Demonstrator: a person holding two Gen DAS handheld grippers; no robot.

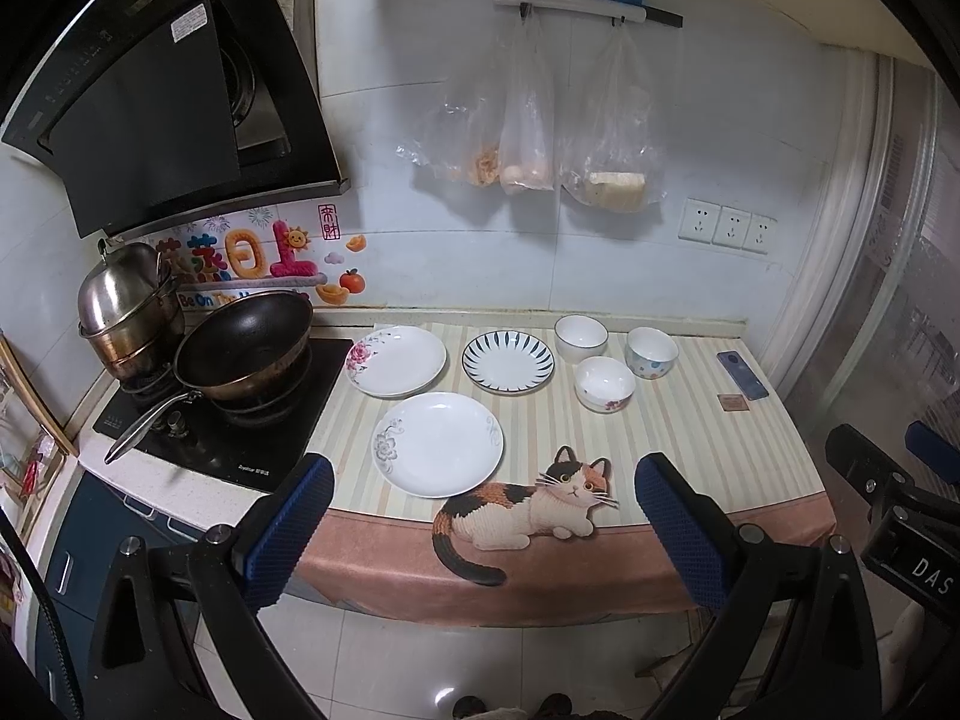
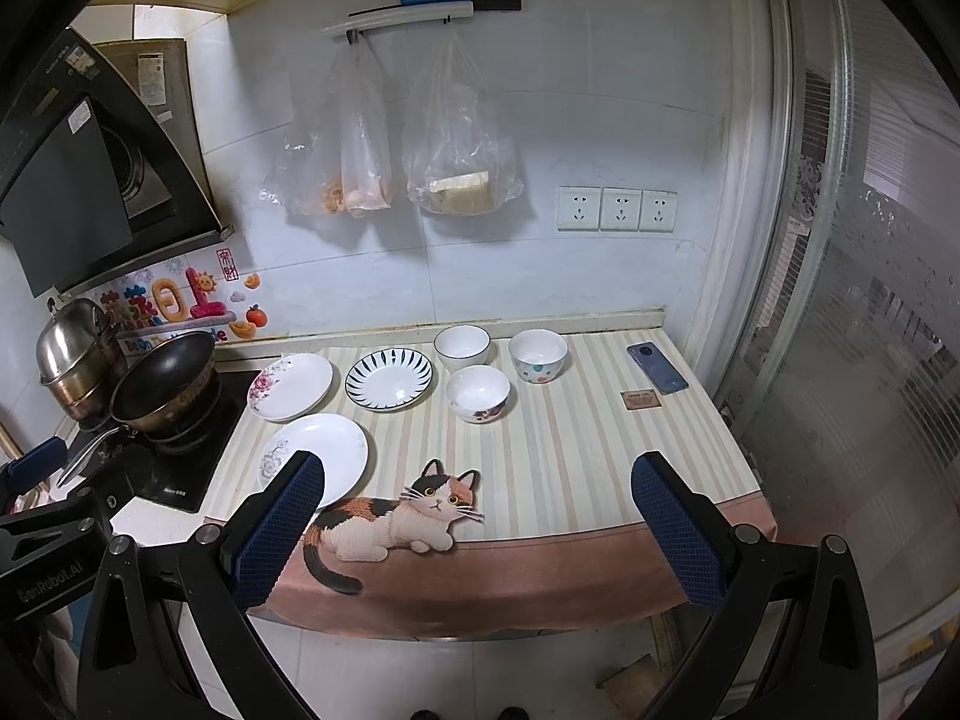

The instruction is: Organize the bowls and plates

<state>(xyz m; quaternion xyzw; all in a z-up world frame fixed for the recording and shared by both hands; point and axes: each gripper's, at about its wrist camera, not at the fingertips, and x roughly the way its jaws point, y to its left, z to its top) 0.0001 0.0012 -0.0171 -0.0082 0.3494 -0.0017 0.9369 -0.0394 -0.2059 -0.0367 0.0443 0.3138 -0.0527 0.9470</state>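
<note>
Before you runs a counter draped in a striped cloth (image 1: 690, 438) with a pink hem and a printed cat (image 1: 528, 510). Left of it, a glossy black cooktop (image 1: 264, 420) carries a dark wok (image 1: 243, 342) and a stacked steel pot (image 1: 129, 312). Three round, shallow plates sit apart on the cloth: a plain white plate (image 1: 438, 444) nearest you, a pink-flowered plate (image 1: 398, 361) behind it, and a blue-rayed plate (image 1: 508, 361) beside that. To their right cluster three glazed white bowls: a plain bowl (image 1: 581, 338), a dotted bowl (image 1: 652, 352) and a flowered bowl (image 1: 605, 384). A phone (image 1: 743, 375) lies further right. Your left gripper (image 1: 483, 516) and right gripper (image 2: 477, 516) hang short of the counter, textured blue pads spread wide, grasping nothing.
</note>
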